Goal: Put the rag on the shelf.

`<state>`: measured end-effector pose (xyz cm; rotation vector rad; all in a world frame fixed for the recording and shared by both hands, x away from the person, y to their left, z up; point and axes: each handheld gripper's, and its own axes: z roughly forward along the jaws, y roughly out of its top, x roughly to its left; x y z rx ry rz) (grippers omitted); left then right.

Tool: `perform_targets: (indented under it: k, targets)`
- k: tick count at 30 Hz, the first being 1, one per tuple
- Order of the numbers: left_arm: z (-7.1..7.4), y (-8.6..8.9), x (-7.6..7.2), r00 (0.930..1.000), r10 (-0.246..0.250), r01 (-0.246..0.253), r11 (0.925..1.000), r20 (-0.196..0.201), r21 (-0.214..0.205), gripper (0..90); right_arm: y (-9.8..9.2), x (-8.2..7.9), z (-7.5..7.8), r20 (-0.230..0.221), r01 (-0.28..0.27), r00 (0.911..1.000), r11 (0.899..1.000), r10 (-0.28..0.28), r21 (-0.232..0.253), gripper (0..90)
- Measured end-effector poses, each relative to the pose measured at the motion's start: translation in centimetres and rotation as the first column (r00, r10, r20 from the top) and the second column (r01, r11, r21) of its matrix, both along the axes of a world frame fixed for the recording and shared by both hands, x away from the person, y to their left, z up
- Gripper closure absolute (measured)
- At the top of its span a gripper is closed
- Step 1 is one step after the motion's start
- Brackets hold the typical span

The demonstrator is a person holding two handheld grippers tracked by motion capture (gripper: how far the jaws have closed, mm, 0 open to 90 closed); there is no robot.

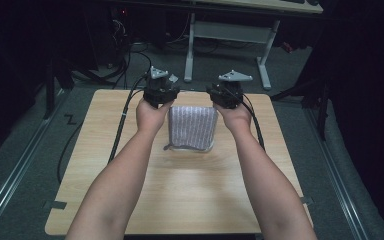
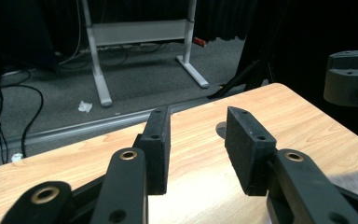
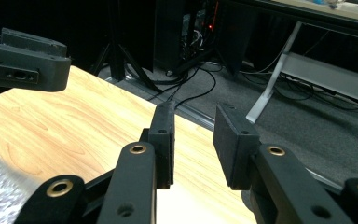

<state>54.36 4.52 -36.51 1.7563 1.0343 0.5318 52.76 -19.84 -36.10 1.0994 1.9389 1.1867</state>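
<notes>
The folded grey cloth (image 1: 192,128) lies in the middle of the frame, on the table (image 1: 100,190). The left gripper (image 2: 198,140) and the right gripper (image 3: 193,140) are both open and hold nothing. Lift them straight away, so the fold is not disturbed.

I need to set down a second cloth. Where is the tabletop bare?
The near half of the table, between the forearms, is bare, as are the strips along its left and right edges. The far middle is crowded: folded cloth, left tool, right tool.
</notes>
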Motion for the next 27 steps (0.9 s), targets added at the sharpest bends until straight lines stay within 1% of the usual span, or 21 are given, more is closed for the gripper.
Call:
perform_targets:
  k: [3,6,10,12,13,14,15,19,20,22,24,27]
  targets:
    - [0.2,0.1,-0.4,1.0000,-0.006,0.006,1.0000,0.006,-0.002,60.0,0.0,-0.2,0.1,0.000,-0.003,1.0000,1.000,0.003,-0.003,67.8]
    - [0.3,0.3,-0.9,0.9999,0.002,-0.003,1.0000,0.016,0.002,58.3,0.1,-0.7,0.3,0.009,0.004,0.9999,1.000,-0.004,-0.006,67.4]
    - [0.5,0.5,-1.8,0.9995,0.006,-0.006,1.0000,0.029,-0.008,56.2,-0.1,-1.5,0.4,0.016,0.003,0.9999,1.000,-0.003,-0.002,66.5]
    - [0.7,0.6,-2.3,0.9992,0.002,-0.002,1.0000,0.041,0.008,56.1,-0.3,-2.0,0.5,0.022,0.000,0.9997,1.000,0.000,0.003,65.3]
    - [0.7,0.6,-2.5,0.9986,-0.001,0.000,0.9998,0.053,0.020,56.1,-0.4,-2.3,0.6,0.021,0.000,0.9998,1.000,0.000,0.004,64.7]
    - [0.7,0.7,-2.8,0.9987,-0.003,0.001,0.9998,0.051,0.021,56.1,-0.5,-2.6,0.7,0.023,0.001,0.9997,1.000,-0.002,0.006,64.2]
    - [0.7,0.8,-3.0,0.9983,-0.003,0.001,0.9997,0.058,0.023,56.0,-0.7,-2.8,0.7,0.027,0.003,0.9996,1.000,-0.003,0.008,63.8]
    - [0.6,1.1,-4.0,0.9981,-0.007,0.006,0.9999,0.061,0.015,54.7,-1.2,-4.0,0.9,0.036,0.005,0.9993,1.000,-0.006,0.023,60.7]
    - [0.5,1.2,-4.3,0.9981,-0.012,0.011,0.9998,0.060,0.018,54.6,-1.3,-4.3,0.9,0.037,0.006,0.9993,1.000,-0.007,0.022,60.2]
    - [0.3,1.3,-4.8,0.9975,-0.015,0.012,0.9992,0.069,0.038,53.6,-1.6,-5.0,0.9,0.041,0.006,0.9991,1.000,-0.007,0.021,59.4]
    - [0.1,1.5,-5.4,0.9973,-0.028,0.026,0.9993,0.067,0.026,52.6,-1.9,-5.6,0.8,0.044,0.008,0.9990,1.000,-0.009,0.021,58.4]
    - [-0.4,2.2,-6.4,0.9968,-0.030,0.030,0.9995,0.073,0.007,51.2,-2.4,-6.6,0.5,0.042,0.008,0.9991,1.000,-0.009,0.022,56.7]
